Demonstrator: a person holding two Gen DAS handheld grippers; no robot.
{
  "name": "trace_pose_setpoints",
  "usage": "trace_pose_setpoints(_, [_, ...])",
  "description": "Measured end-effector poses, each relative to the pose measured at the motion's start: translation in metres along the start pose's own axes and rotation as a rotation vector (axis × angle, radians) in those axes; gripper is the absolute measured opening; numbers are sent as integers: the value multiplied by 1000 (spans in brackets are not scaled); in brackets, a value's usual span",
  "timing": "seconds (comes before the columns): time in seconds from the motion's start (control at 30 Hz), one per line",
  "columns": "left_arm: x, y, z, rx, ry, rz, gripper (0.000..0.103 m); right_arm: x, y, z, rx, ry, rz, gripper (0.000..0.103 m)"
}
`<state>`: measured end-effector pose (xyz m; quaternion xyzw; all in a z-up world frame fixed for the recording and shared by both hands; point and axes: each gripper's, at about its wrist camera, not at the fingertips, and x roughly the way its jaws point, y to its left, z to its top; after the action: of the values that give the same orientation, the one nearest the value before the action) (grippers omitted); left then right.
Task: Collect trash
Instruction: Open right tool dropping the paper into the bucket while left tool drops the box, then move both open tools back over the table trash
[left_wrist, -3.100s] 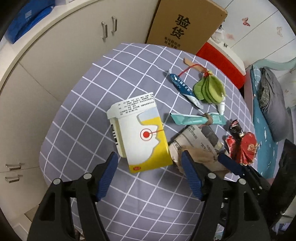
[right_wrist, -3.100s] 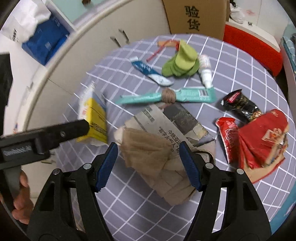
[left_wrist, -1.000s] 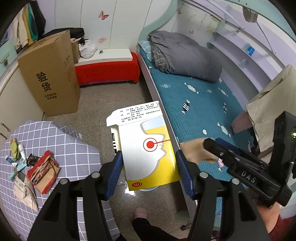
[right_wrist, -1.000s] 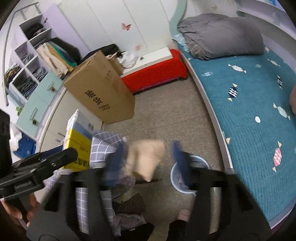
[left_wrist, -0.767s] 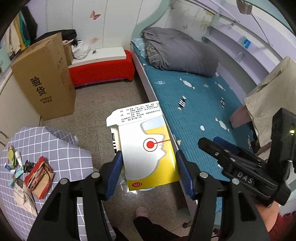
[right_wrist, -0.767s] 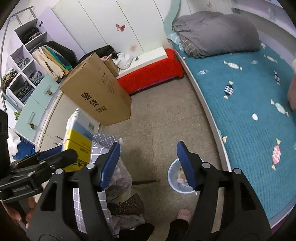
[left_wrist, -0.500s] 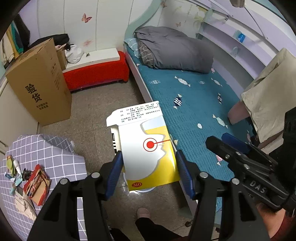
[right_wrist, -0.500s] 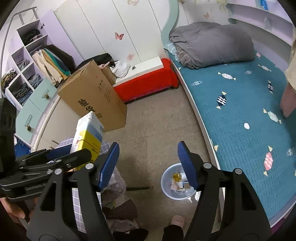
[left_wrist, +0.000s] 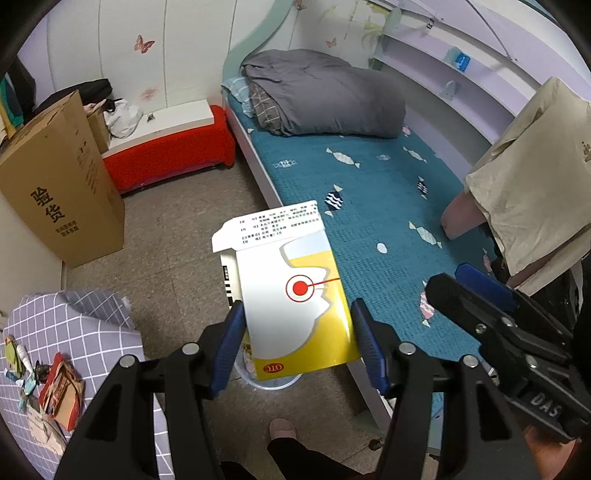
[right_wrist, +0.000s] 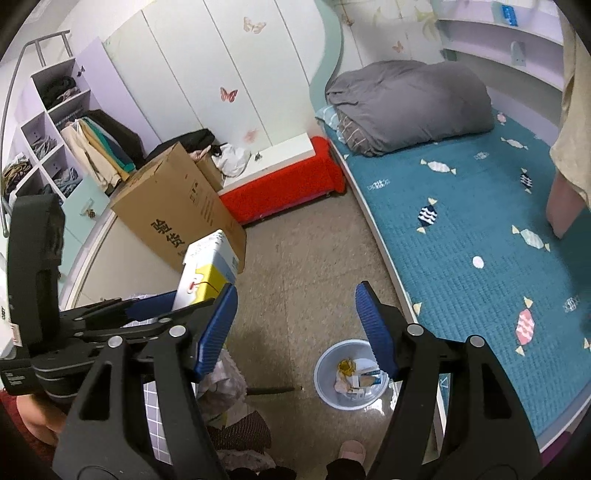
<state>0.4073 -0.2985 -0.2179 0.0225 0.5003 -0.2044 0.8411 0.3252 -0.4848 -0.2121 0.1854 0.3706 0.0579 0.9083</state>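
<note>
My left gripper (left_wrist: 297, 334) is shut on a white and yellow medicine box (left_wrist: 291, 295) and holds it in the air over a pale blue trash bin (left_wrist: 271, 382), which the box mostly hides. The box also shows in the right wrist view (right_wrist: 205, 271). My right gripper (right_wrist: 297, 328) is open and empty, above the floor and to the upper left of the bin (right_wrist: 325, 391). The bin holds paper scraps and small cartons. More trash (left_wrist: 55, 384) lies on the grey checked table (left_wrist: 99, 339) at lower left.
A bed with a teal cover (left_wrist: 369, 206) and a grey duvet (left_wrist: 325, 96) runs along the right. A tall cardboard box (left_wrist: 62, 184) and a red bench (left_wrist: 166, 151) stand by the far wall. A person's slippered foot (right_wrist: 351, 452) is near the bin.
My right gripper let go of the beige crumpled trash about a second ago and now stands open and empty. Both grippers have drifted slightly over the bin. The left still holds the box.
</note>
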Motion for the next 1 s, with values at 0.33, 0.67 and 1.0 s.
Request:
trace_pose_setpoints(0.33, [5,-7,5,-5,-14,19,76,-9,-12,5,28,-29,-16,67])
trace_pose_setpoints(0.67, [-13,4,-6,-51,-56,60,76,-4,7,1,-9,-6,17,67])
trace_pose_setpoints(1.0, [-48,40,-37,-157,-114,115,76,3,47,-12,-86,37,86,67])
